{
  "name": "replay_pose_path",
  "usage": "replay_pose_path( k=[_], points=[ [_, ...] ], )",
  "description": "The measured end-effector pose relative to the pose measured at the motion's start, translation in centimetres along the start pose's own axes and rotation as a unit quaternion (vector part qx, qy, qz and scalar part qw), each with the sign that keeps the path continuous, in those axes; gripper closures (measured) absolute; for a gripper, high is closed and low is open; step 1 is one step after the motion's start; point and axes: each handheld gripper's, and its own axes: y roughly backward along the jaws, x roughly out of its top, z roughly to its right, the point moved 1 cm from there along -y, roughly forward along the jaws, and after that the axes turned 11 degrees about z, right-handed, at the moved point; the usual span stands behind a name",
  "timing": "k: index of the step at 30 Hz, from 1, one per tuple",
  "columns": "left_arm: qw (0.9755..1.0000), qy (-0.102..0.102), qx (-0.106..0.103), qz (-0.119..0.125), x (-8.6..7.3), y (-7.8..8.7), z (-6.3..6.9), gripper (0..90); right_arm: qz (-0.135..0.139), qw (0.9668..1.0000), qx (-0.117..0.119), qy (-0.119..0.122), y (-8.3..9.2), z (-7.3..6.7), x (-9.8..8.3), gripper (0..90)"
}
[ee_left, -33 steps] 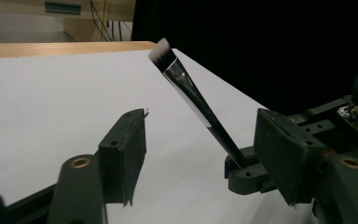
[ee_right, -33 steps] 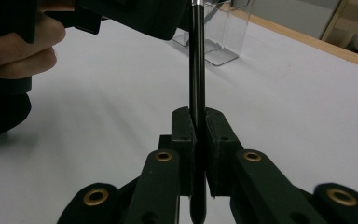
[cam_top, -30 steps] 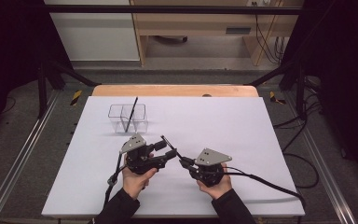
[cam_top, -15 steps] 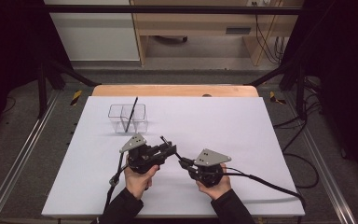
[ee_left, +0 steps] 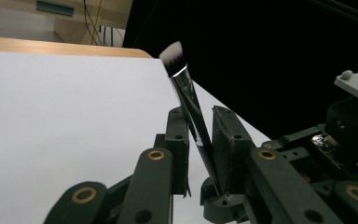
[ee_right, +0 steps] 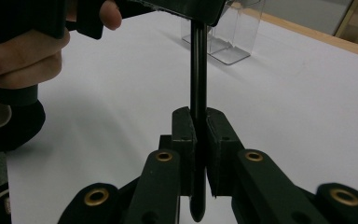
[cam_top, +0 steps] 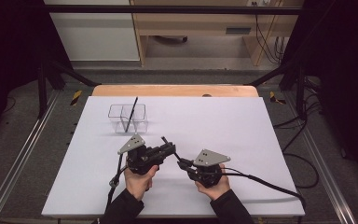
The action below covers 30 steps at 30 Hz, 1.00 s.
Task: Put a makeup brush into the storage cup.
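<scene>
Slim glossy black brush [ee_left: 192, 109], white bristle tip, clamped by right gripper [ee_right: 198, 126]; left gripper [ee_left: 200, 135] jaws just closing onto handle. Clear plastic organizer [cam_top: 128, 117] upper left of high view, dark stick inside.

A white sheet [cam_top: 242, 140] is covering a wooden table [cam_top: 175, 90], leaving only its far edge showing. Grey carpet [cam_top: 23, 140] is spreading around it, with metal rails [cam_top: 16, 168] running along both sides. Beyond, a wooden bench [cam_top: 200, 23] is standing beside a white cabinet [cam_top: 93, 35]. Cables [cam_top: 265, 32] are hanging behind. Darkness is closing both sides.
</scene>
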Motion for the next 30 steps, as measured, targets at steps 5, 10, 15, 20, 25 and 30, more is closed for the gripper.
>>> replay_pose_path(
  k=[5,10,15,20,25,30],
  points=[
    [1.0000,-0.002,-0.007,0.006,0.0,0.1,0.3,79.0,0.002,1.0000,0.003,-0.002,0.0,0.0,0.0,83.7],
    [0.9998,-0.007,-0.015,0.007,0.0,0.1,0.7,81.1,0.001,1.0000,0.003,-0.001,0.0,-0.1,0.0,83.3],
    [0.9996,-0.017,-0.021,0.008,0.0,0.1,1.2,83.1,0.000,1.0000,0.004,-0.002,-0.1,-0.1,0.0,82.9],
    [0.9995,-0.023,-0.022,0.008,0.0,0.2,1.4,83.4,0.001,1.0000,0.004,-0.003,0.0,-0.1,0.0,81.8],
    [0.9991,-0.040,-0.011,0.006,0.1,0.3,1.4,83.3,0.006,1.0000,0.000,-0.004,0.3,-0.1,0.2,69.9],
    [0.9987,-0.052,0.003,0.004,0.5,0.7,0.9,83.4,0.006,0.9999,-0.013,-0.009,0.6,0.0,0.5,52.0]
  ],
)
